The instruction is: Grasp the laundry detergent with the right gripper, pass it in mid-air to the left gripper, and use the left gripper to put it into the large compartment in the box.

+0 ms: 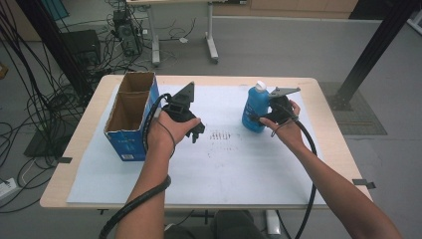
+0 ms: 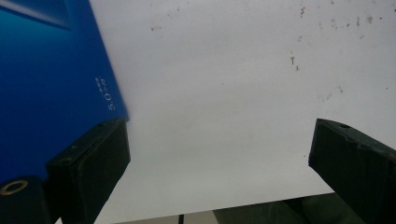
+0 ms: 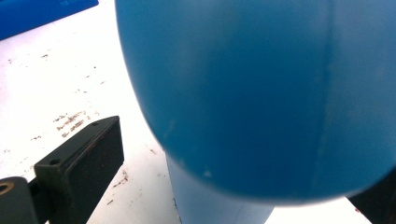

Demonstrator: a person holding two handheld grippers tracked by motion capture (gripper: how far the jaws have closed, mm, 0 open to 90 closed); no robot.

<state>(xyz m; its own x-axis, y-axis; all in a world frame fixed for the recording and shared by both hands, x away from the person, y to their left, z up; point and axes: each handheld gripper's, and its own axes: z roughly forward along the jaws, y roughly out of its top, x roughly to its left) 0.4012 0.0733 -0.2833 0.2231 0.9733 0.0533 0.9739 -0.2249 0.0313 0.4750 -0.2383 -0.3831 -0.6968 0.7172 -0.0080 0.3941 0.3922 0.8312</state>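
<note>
The bottle (image 1: 256, 108) stands upright near the table's (image 1: 328, 144) far right edge, its long axis vertical, right in front of the right gripper (image 1: 275, 110). That gripper's jaws are spread around the bottle's body without pinching it. The left gripper (image 1: 191, 124), jaws also spread and empty, hangs just beside the open box (image 1: 130, 115) at the far left, well apart from the bottle.

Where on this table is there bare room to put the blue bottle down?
Free: the white sheet between the left gripper and the blue bottle, and the whole near strip. Crowded: the left side, by the open cardboard box.
</note>
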